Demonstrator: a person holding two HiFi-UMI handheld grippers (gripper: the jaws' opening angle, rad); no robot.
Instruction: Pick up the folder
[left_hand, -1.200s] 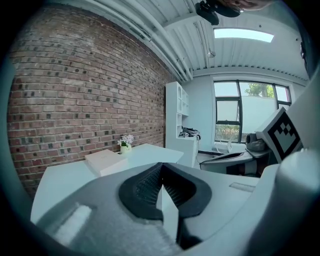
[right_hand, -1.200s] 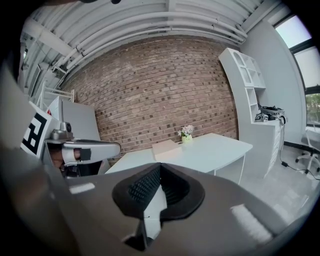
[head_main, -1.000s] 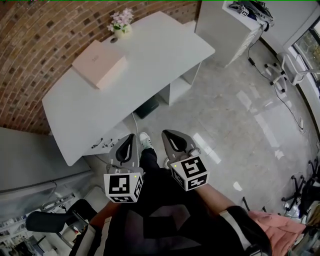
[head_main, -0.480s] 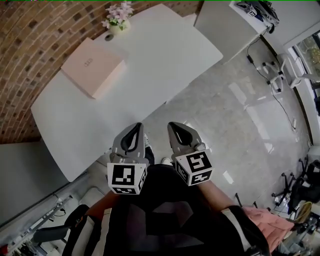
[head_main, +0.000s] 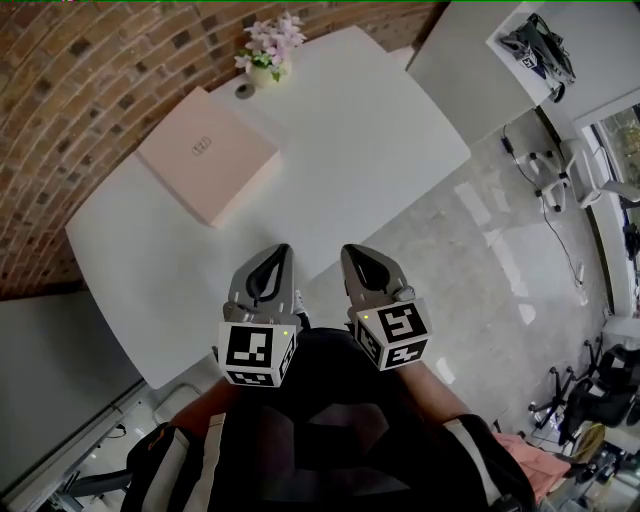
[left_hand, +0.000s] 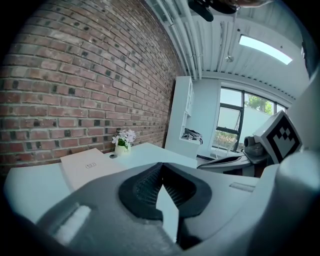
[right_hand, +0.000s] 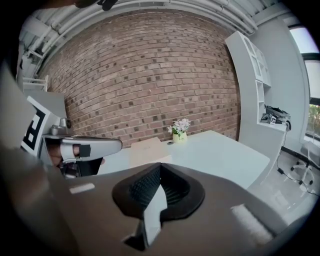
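Observation:
A flat pale pink folder (head_main: 208, 168) lies on the white table (head_main: 350, 150) near the brick wall. It also shows in the left gripper view (left_hand: 87, 167) and the right gripper view (right_hand: 146, 150). My left gripper (head_main: 272, 258) and right gripper (head_main: 358, 258) are side by side at the table's near edge, well short of the folder. Both point toward the table. In each gripper view the jaws are shut with nothing between them, left gripper (left_hand: 161, 167) and right gripper (right_hand: 160, 167).
A small pot of pink flowers (head_main: 270, 50) stands on the table beyond the folder, against the brick wall (head_main: 90, 80). A white cabinet (head_main: 470, 60) stands past the table's right end. Glossy grey floor (head_main: 500, 280) lies to the right, with chair bases at its far edge.
Both grippers have moved forward together from over the floor to the table's near edge. The table and folder now look closer. Both stay shut.

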